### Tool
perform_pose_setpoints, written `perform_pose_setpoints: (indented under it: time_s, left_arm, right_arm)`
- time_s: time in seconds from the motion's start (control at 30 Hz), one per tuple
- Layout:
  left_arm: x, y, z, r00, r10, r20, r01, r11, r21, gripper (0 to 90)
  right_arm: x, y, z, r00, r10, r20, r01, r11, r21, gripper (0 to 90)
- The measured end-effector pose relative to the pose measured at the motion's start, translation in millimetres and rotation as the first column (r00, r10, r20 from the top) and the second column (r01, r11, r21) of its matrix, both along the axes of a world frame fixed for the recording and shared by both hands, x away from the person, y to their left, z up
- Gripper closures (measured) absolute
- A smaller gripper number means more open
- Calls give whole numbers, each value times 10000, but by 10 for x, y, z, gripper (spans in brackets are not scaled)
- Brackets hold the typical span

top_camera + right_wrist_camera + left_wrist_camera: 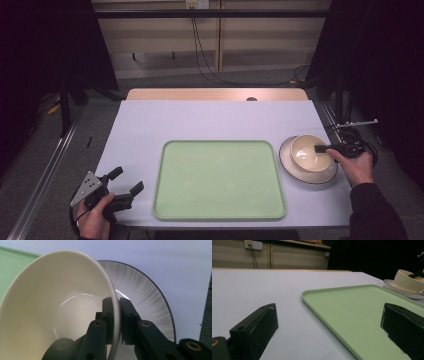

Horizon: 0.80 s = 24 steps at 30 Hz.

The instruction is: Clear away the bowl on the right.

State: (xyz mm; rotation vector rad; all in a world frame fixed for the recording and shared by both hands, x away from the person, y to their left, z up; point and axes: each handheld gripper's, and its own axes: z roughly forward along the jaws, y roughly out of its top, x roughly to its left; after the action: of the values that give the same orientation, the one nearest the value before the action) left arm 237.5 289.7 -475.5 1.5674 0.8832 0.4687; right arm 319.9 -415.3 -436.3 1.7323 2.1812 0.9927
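Cream bowl is sitting on a pale plate near the right edge of the table, and the right gripper is clenching the bowl's rim. In the right gripper view the two black jaws are pressing on the thin wall of the bowl, one inside and one outside, while the plate, with its grey streaked border and dark edge line, is lying under and behind the bowl. In that view the bowl is looking tilted, though I cannot tell whether it is lifting off the plate. The right hand is reaching in from the table's right edge, its dark sleeve trailing toward the front right corner.

A light green tray is lying flat in the middle of the table, toward the front edge, just beside the plate on that plate's left, and nothing is resting on it.

The left gripper is hovering at the front left corner of the table, held in the left hand, with its jaws standing wide apart and gripping nothing. In the left gripper view those jaws are framing the near corner of the tray, with the bowl and plate showing far off at the right.
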Motion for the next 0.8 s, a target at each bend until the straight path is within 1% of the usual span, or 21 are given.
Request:
perform_pose_setpoints:
  time_s: [0.13, 0.17, 0.23, 0.3, 0.63, 0.67, 0.7, 0.73, 0.77, 0.8]
  left_arm:
    - [-1, 0, 0, 10000, -9, -8, 9, 10000, -7, 13]
    - [-1, 0, 1, 10000, -10, -4, 10, 10000, -2, 13]
    - [0, 0, 0, 10000, -12, 0, 12, 10000, -3, 13]
    - [-1, 0, 1, 10000, -15, -4, 15, 10000, -6, 13]
    - [-2, 1, 1, 10000, -12, -2, 12, 10000, -15, 13]
    - [-2, 1, 1, 10000, -13, -4, 13, 10000, -13, 13]
    - [-2, 1, 1, 10000, -13, -4, 13, 10000, -13, 13]
    - [-2, 1, 1, 10000, -11, -3, 11, 10000, -14, 13]
    - [-2, -5, 0, 10000, 10, -4, -10, 10000, -91, 13]
    - [-2, -1, 1, 10000, 17, -8, -17, 10000, -43, 13]
  right_arm:
    - [-19, -7, 18, 10000, -30, 29, 29, 9998, 187, 837]
    - [-29, -17, 29, 9999, 18, 125, -21, 9997, 231, 836]
    - [-32, -21, 34, 9999, 11, 172, -16, 9996, 292, 837]
    - [-52, -34, 52, 9996, -2, 267, -10, 9990, 454, 836]
    - [-120, -52, 111, 9984, -38, 571, -4, 9973, 738, 836]
    - [-132, -58, 128, 9976, 40, 696, -95, 9968, 791, 836]
    - [-132, -58, 128, 9976, 40, 696, -95, 9968, 791, 836]
    - [-146, -60, 149, 9968, 53, 798, -119, 9966, 819, 836]
    - [-153, -59, 159, 9966, 94, 820, -167, 9959, 890, 836]
    - [-164, -52, 171, 9969, 21, 785, -100, 9949, 1004, 836]
